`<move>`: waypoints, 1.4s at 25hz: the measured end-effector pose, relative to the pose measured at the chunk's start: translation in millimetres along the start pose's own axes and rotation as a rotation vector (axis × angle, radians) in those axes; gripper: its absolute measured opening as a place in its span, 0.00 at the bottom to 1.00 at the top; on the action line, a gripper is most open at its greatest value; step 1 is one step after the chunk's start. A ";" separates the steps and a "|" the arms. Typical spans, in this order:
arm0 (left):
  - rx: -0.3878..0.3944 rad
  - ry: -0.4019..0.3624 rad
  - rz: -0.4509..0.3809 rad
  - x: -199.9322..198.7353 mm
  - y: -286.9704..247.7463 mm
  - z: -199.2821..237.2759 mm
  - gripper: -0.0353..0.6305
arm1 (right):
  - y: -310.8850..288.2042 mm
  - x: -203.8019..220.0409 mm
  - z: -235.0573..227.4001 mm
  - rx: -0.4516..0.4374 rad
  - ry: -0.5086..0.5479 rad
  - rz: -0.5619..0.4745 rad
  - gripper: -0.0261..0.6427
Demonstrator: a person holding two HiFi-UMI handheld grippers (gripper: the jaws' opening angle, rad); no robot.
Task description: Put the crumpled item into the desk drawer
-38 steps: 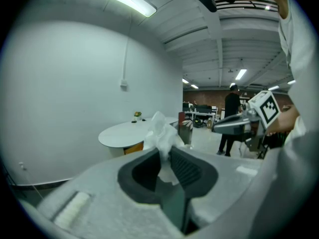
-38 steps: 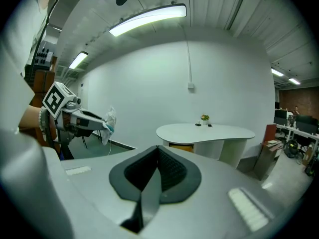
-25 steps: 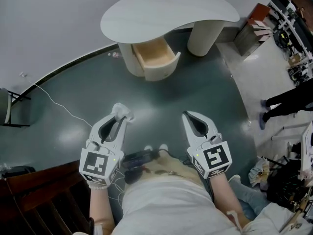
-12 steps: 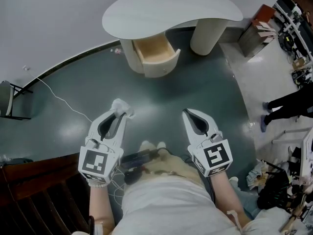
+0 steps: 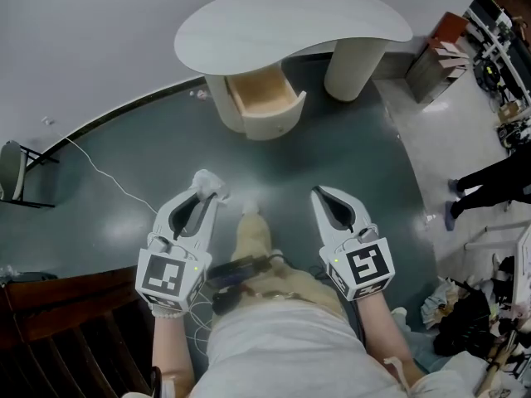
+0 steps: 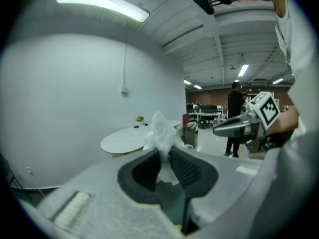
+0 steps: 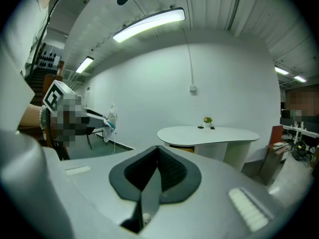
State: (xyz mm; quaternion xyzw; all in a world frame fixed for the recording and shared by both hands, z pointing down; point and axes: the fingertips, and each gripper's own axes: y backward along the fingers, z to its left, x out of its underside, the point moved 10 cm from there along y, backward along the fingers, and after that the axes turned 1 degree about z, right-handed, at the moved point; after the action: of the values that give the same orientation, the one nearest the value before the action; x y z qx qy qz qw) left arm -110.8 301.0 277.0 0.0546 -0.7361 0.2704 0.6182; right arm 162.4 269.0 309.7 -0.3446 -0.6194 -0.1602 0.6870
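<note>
In the head view my left gripper (image 5: 209, 183) is shut on a crumpled white item (image 5: 211, 181), held out in front of me above the dark floor. The left gripper view shows that crumpled item (image 6: 160, 130) pinched between the pads and sticking up past them. My right gripper (image 5: 319, 193) is level with it to the right, shut and empty; in the right gripper view its jaws (image 7: 158, 152) meet with nothing between them. Ahead stands the white curved desk (image 5: 290, 19), its wooden drawer (image 5: 264, 98) pulled open.
A white cable (image 5: 99, 168) trails across the floor at left, beside a chair (image 5: 12, 177). Dark wooden steps (image 5: 58, 322) lie at lower left. Boxes (image 5: 431, 60) stand right of the desk, and a person in black (image 5: 498, 168) stands at far right.
The desk has shifted slightly in view, and my leg has swung forward between the two grippers. Both grippers keep their pose, and the left still holds the crumpled item.
</note>
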 end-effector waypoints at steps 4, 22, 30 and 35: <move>0.011 -0.001 -0.009 -2.5 -16.2 11.6 0.15 | -15.3 -4.1 -8.1 0.009 0.012 -0.007 0.05; 0.106 0.023 -0.025 -19.7 -120.5 93.8 0.15 | -111.6 -33.4 -58.7 0.066 0.000 0.026 0.05; 0.143 0.015 -0.038 -38.1 -162.6 140.0 0.15 | -157.3 -59.2 -79.0 0.106 0.004 0.036 0.05; 0.168 0.016 -0.044 -44.4 -184.4 169.9 0.15 | -186.9 -70.5 -83.7 0.129 0.004 0.041 0.05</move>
State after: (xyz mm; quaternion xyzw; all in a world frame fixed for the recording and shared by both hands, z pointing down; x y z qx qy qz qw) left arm -173.7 54.2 281.0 0.1200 -0.7045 0.3180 0.6231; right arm 90.7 65.2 293.8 -0.3121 -0.6199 -0.1066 0.7120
